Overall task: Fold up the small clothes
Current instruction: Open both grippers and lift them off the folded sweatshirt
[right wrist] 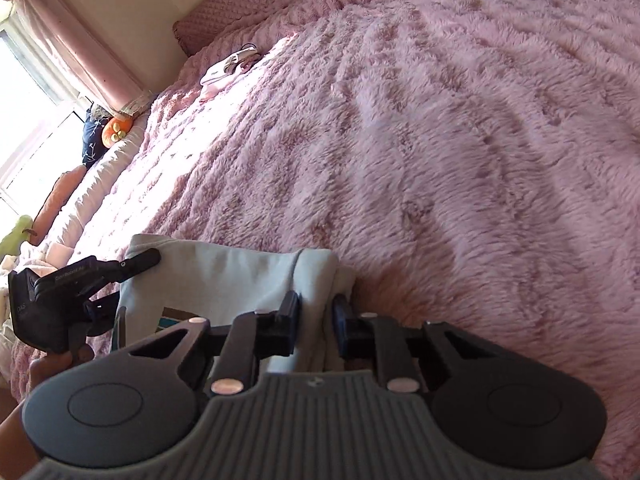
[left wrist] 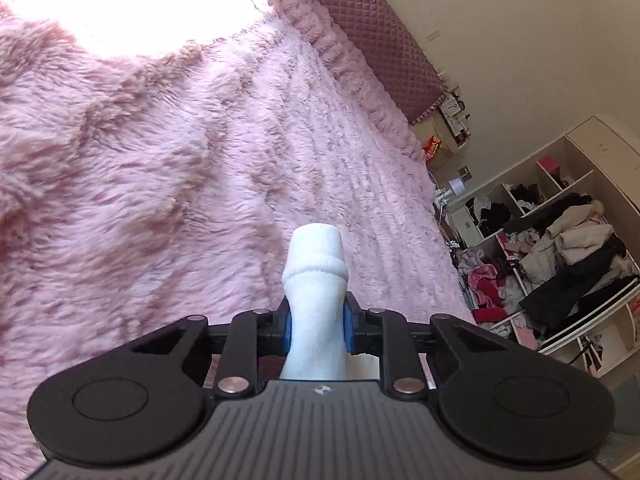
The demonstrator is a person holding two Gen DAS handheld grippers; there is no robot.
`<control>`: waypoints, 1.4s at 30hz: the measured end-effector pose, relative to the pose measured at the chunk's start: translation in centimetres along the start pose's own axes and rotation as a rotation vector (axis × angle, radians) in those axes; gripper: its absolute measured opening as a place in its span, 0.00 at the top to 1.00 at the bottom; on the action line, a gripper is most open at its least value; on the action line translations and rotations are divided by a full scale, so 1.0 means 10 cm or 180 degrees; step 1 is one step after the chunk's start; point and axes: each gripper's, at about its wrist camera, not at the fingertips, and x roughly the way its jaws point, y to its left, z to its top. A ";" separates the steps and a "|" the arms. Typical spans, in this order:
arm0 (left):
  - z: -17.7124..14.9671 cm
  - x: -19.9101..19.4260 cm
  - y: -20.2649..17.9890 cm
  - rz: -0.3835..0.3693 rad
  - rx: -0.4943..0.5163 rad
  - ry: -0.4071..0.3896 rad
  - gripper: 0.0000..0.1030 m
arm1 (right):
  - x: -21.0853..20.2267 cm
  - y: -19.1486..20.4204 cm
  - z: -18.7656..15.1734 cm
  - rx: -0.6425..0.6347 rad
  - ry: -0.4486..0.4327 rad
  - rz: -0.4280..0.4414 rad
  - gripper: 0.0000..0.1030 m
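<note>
A small pale blue-white garment [right wrist: 224,276] is held up above the pink fluffy bedspread [right wrist: 440,140]. My right gripper [right wrist: 316,316] is shut on its right corner. My left gripper [left wrist: 316,320] is shut on the other corner of the garment [left wrist: 316,280], which sticks up between the blue pads as a bunched, rolled edge. In the right wrist view the left gripper [right wrist: 132,264] shows at the lower left, clamped on the cloth's left edge. The cloth hangs stretched between the two grippers.
A small pink-white item [right wrist: 228,68] lies far back on the bedspread. A quilted pink headboard [left wrist: 380,32] runs along the bed's far side. Open shelves stuffed with clothes [left wrist: 560,248] stand beside the bed. Cushions [right wrist: 60,196] and a curtain [right wrist: 80,48] are by the window.
</note>
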 end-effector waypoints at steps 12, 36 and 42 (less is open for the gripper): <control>-0.55 -1.28 -0.64 0.0407 0.0802 -0.0211 0.76 | -1.12 0.25 -0.49 -0.0457 -0.0208 0.0069 0.65; -2.29 -1.63 -0.79 0.0476 0.0753 0.0253 0.70 | -1.22 0.50 -1.81 -0.0964 0.0105 -0.0272 0.65; -2.26 -1.72 -1.17 0.0732 0.0857 0.0199 0.37 | -1.33 0.62 -1.78 -0.0907 0.0088 -0.0396 0.59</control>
